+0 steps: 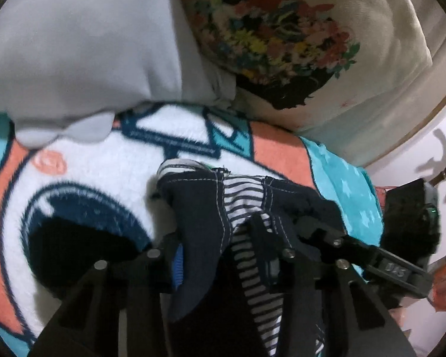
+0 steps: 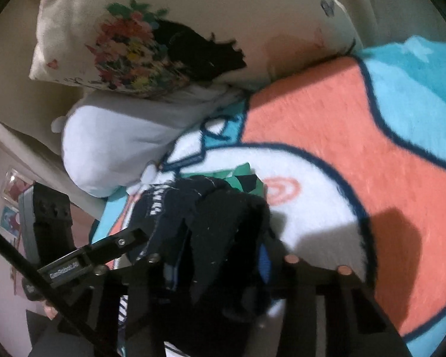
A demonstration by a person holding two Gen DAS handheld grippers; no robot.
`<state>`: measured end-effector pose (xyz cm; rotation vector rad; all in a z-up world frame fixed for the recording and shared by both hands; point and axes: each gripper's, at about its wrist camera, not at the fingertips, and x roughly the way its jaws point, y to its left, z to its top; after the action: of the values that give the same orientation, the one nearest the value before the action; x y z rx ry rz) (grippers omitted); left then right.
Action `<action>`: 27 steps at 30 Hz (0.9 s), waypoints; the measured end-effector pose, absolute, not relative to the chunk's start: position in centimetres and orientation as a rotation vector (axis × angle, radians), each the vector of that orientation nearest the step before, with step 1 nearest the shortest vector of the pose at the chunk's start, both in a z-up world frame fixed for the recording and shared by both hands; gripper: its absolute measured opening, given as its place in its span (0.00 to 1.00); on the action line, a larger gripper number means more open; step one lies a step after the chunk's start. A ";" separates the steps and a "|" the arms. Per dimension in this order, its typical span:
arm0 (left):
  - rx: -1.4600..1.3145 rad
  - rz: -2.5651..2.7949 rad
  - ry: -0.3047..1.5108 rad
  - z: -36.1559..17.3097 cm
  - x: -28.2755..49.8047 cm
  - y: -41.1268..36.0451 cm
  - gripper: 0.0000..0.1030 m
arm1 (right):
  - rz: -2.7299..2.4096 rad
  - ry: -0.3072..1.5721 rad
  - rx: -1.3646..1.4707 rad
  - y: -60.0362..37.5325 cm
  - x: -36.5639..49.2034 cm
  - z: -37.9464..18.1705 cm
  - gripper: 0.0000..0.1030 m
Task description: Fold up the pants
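Note:
The pants point(image 1: 202, 208) are dark navy with white stitching and a striped lining. They lie bunched on a colourful fleece blanket point(image 1: 83, 172). My left gripper point(image 1: 220, 255) is shut on the pants fabric, which drapes between and over its fingers. My right gripper point(image 2: 217, 264) is shut on the pants point(image 2: 223, 217) too, with dark cloth covering its fingers. The right gripper also shows in the left wrist view point(image 1: 380, 258), close beside the left one. The left gripper shows in the right wrist view point(image 2: 104, 250).
A grey pillow point(image 1: 74, 53) and a cream pillow with a floral print point(image 1: 282, 38) lie at the far end of the blanket. A green cloth point(image 2: 243, 175) peeks out behind the pants. The bed edge and a white wall point(image 1: 425, 154) are to the right.

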<state>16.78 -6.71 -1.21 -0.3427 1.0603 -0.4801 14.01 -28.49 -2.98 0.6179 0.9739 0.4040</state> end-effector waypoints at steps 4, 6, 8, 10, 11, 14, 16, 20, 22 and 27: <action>-0.335 -0.479 1.057 -0.6 18.1 -7.4 0.35 | 0.411 0.921 0.601 -28.6 14.5 -1.1 0.37; -0.323 -0.455 1.060 -0.9 19.0 -7.5 0.36 | 0.403 0.918 0.590 -28.7 15.3 -1.0 0.37; -0.286 -0.414 1.060 -1.4 19.5 -7.8 0.39 | 0.376 0.935 0.591 -28.9 16.1 -1.8 0.37; -0.226 -0.353 1.038 -1.5 19.5 -8.1 0.49 | 0.350 0.955 0.599 -29.3 16.7 -3.0 0.43; -0.194 -0.325 1.033 -1.5 19.4 -8.1 0.57 | 0.329 0.966 0.602 -29.5 16.9 -3.5 0.46; -0.192 -0.321 1.023 -0.5 18.6 -7.5 0.57 | 0.313 0.964 0.631 -30.1 16.6 -3.8 0.51; -0.180 -0.306 0.997 0.8 17.4 -6.9 0.61 | 0.266 0.919 0.594 -30.2 15.8 -2.2 0.54; -0.143 -0.191 0.917 3.3 14.0 -5.2 0.72 | 0.257 0.752 0.509 -29.6 12.7 2.4 0.62; -0.147 -0.164 0.886 4.1 12.2 -4.3 0.74 | 0.312 0.720 0.518 -28.7 11.6 3.3 0.67; -0.162 -0.092 0.843 5.0 7.7 -1.9 0.78 | 0.369 0.804 0.509 -25.8 10.5 1.2 0.67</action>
<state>7.72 -1.90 5.03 -0.1618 0.8431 -0.0919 10.54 -25.84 1.16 0.5088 0.8037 0.3688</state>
